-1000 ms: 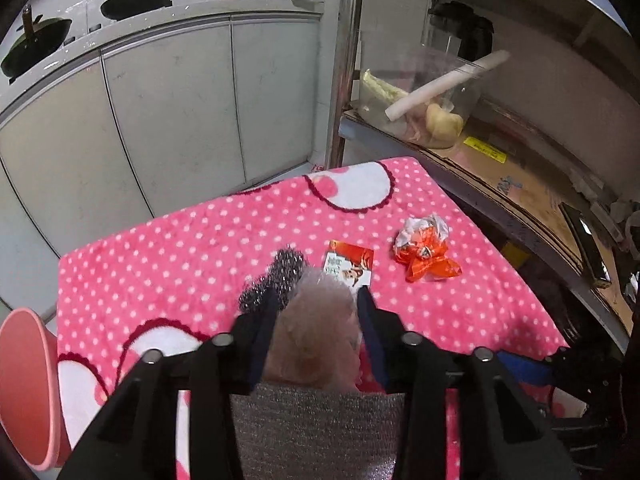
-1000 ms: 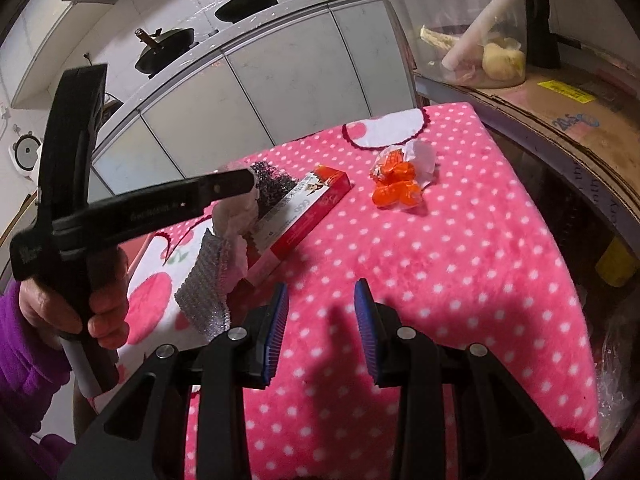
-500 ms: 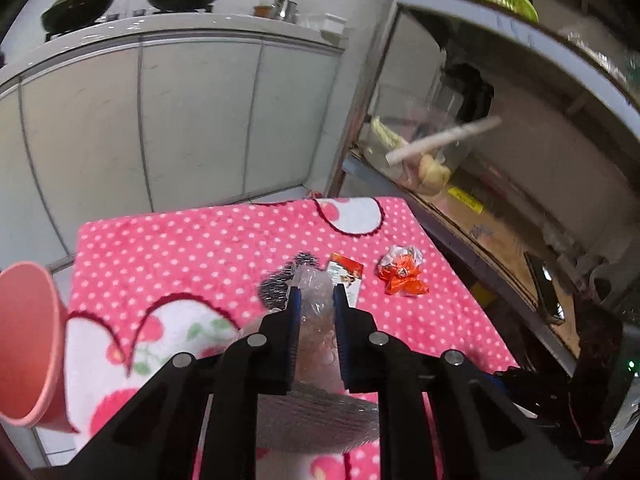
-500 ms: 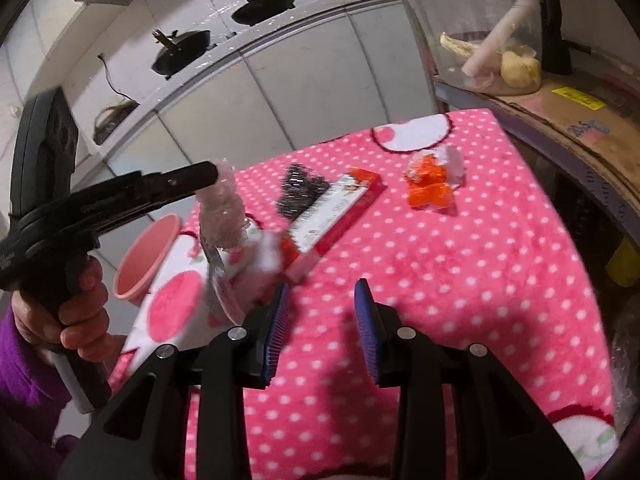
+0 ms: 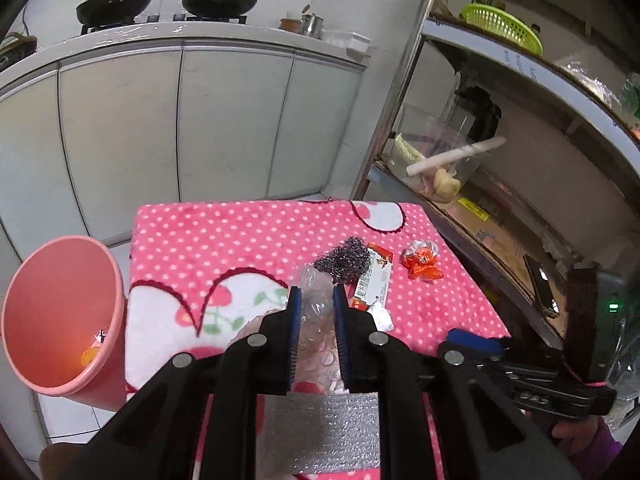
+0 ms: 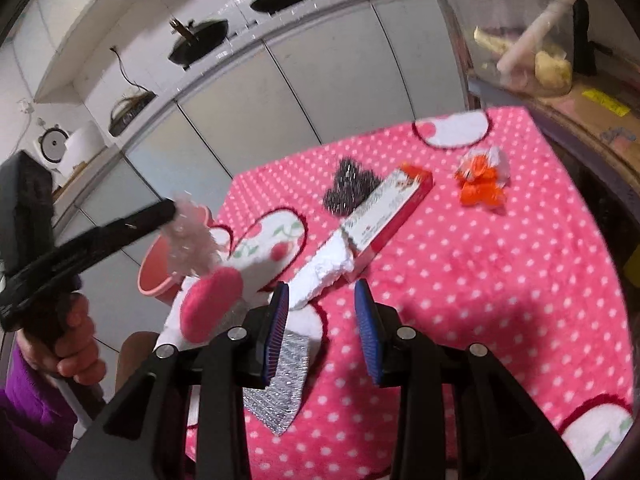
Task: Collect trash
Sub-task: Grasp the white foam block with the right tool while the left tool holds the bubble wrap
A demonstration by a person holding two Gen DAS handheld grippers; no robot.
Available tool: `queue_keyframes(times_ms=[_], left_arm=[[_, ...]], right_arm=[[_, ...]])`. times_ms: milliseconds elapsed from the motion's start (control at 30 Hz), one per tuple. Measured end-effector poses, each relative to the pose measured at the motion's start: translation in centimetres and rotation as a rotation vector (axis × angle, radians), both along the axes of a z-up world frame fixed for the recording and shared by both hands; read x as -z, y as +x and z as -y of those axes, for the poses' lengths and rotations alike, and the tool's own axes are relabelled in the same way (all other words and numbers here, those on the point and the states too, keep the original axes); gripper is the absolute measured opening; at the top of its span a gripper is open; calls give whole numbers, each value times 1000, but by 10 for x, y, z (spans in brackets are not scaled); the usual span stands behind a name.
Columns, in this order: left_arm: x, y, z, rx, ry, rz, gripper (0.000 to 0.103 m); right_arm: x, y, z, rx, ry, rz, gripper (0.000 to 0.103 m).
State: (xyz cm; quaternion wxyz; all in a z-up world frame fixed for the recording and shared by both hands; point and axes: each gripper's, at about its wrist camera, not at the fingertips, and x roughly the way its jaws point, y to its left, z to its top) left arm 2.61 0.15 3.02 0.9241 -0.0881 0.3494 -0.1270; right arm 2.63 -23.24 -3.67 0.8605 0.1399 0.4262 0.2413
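Note:
My left gripper (image 5: 316, 304) is shut on a crumpled piece of clear bubble plastic (image 5: 310, 284), held above the pink dotted cloth (image 5: 224, 240). A silver foil sheet (image 5: 324, 428) shows under the jaws; whether it hangs from the plastic I cannot tell. In the right wrist view the left gripper (image 6: 174, 210) holds that plastic (image 6: 188, 244) over the cloth's left edge, near the pink bin (image 6: 154, 276). My right gripper (image 6: 321, 286) stands open with nothing between its pads. On the cloth lie a steel scourer (image 5: 344, 260), a red-and-white box (image 5: 374, 280) and an orange wrapper (image 5: 420, 264).
The pink bin (image 5: 60, 320) stands on the floor at the cloth's left edge with some scraps inside. A metal shelf rack (image 5: 500, 216) with a clear container runs along the right. White cabinets (image 5: 224, 120) with woks on top close the far side.
The left jaws closed on the clear plastic and lifted it up and back from the cloth, toward the bin side. The right gripper drew back a little and stayed open.

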Motion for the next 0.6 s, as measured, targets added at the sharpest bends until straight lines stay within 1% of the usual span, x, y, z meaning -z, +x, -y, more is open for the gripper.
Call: queue_keyframes(times_ms=[67,167,300,433,533,600], left_arm=[[-1,-5,-7,-1,-14,11,15],[1,-10,-15,-2,-27,17,15],[11,-11,-27,-10,-49,-1,15],[17,-11,-37,-5,-76,-13,15],[20,-13,-43,-3,-90,-14,15],[22,-14,-47,-5,-98,-16,15]], right_arm=[[12,9,-5,17,23,-68,35],[24,18,-15,32,64,-137,35],[35,29,-32,72,54,-169,35],[50,41,-42,137,32,-241,35],[55,46,-52,160,28,-259,35],[57,47,-54,193,41,-253,35]])
